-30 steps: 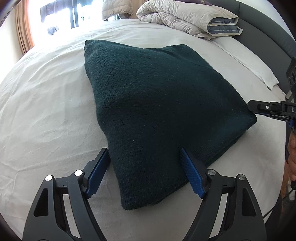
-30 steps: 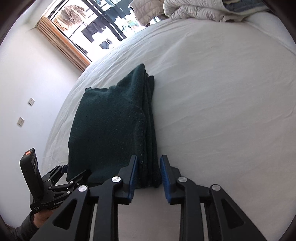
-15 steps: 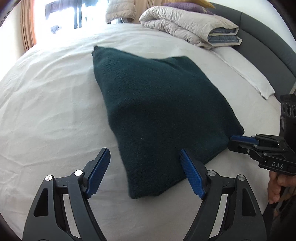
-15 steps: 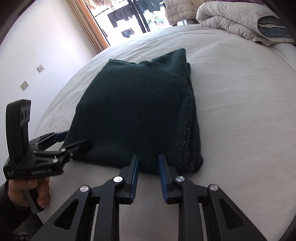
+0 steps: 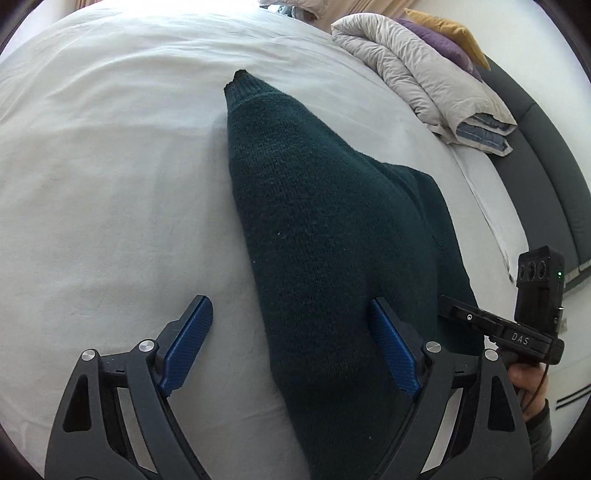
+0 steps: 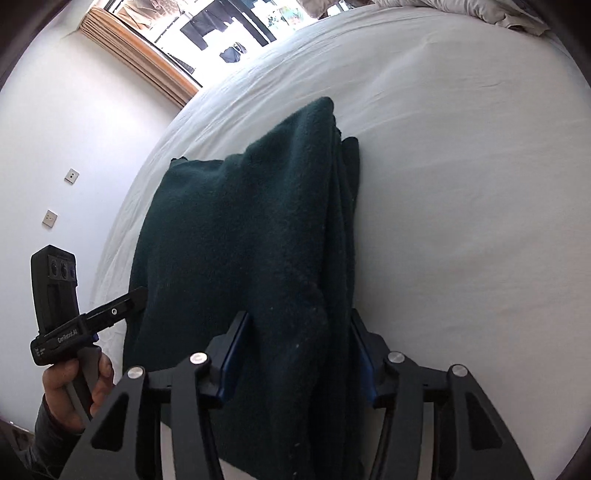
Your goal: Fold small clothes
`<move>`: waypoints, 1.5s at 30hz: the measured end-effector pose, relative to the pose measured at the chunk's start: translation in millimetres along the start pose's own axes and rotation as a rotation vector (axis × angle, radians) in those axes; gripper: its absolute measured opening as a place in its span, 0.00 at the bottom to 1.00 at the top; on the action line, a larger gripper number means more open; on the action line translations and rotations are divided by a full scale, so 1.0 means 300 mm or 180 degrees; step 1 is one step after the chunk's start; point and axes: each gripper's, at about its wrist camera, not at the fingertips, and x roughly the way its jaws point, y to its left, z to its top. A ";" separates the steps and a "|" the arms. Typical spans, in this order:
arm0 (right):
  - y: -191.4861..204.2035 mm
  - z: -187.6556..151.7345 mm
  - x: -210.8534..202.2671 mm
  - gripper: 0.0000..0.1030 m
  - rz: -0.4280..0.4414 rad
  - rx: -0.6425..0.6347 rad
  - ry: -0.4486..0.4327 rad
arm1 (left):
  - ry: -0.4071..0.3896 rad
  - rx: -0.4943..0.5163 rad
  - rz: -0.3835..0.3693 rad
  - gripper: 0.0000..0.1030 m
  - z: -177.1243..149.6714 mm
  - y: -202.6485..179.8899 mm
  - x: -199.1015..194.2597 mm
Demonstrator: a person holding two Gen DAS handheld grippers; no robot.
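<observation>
A dark green knitted sweater point(image 5: 325, 229) lies folded on the white bed sheet point(image 5: 110, 166). My left gripper point(image 5: 291, 347) is open, its jaws wide and still opening a little. Its right finger point(image 5: 391, 354) rests over the sweater's near end and its left finger point(image 5: 192, 339) is over bare sheet. My right gripper point(image 6: 299, 354) has its jaws opening. The sweater's thick folded edge point(image 6: 295, 332) fills the gap between them, and I see no squeeze. Each view shows the other gripper at the sweater's side: the right gripper point(image 5: 454, 310) and the left gripper point(image 6: 133, 299).
A folded beige duvet point(image 5: 424, 74) with purple and yellow cushions point(image 5: 443, 29) lies at the head of the bed. A white pillow point(image 5: 484, 192) sits by the dark headboard point(image 5: 546, 155). A window with a curtain point(image 6: 140, 55) and a white wall point(image 6: 50, 218) are on the left.
Both grippers have moved in over the sweater's near end. The right jaws have widened from a narrow gap in front of the sweater to straddling its folded edge. The left gripper has rolled.
</observation>
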 end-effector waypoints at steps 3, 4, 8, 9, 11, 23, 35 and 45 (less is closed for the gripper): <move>0.019 -0.009 -0.004 0.30 0.0012 0.0058 0.0020 | 0.0085 0.0018 -0.0076 0.41 0.004 -0.036 0.008; 0.047 -0.029 -0.016 0.28 -0.0055 0.0006 0.0007 | 0.0079 0.0091 -0.0021 0.38 -0.001 -0.049 0.004; 0.150 -0.068 -0.073 0.25 -0.0076 -0.0020 -0.0110 | 0.0045 0.0087 0.0000 0.27 -0.023 -0.062 -0.071; 0.177 -0.076 -0.083 0.24 -0.0040 -0.0035 -0.0130 | 0.0022 0.0085 0.0008 0.27 -0.030 -0.061 -0.102; 0.255 -0.108 -0.101 0.24 0.0033 -0.0154 -0.0133 | -0.0090 0.0108 0.0071 0.27 -0.050 -0.035 -0.192; 0.461 -0.467 0.038 0.30 0.0256 -0.0004 0.0029 | -0.0204 0.0083 0.0369 0.28 -0.376 0.264 -0.524; 0.649 -0.543 -0.297 0.69 -0.0270 -0.0579 -0.0984 | -0.1114 0.0569 0.1141 0.63 -0.510 0.011 -0.740; 0.908 -0.703 -0.531 1.00 -0.0485 -0.1232 -0.1979 | -0.2011 0.0668 0.1422 0.99 -0.666 -0.205 -1.100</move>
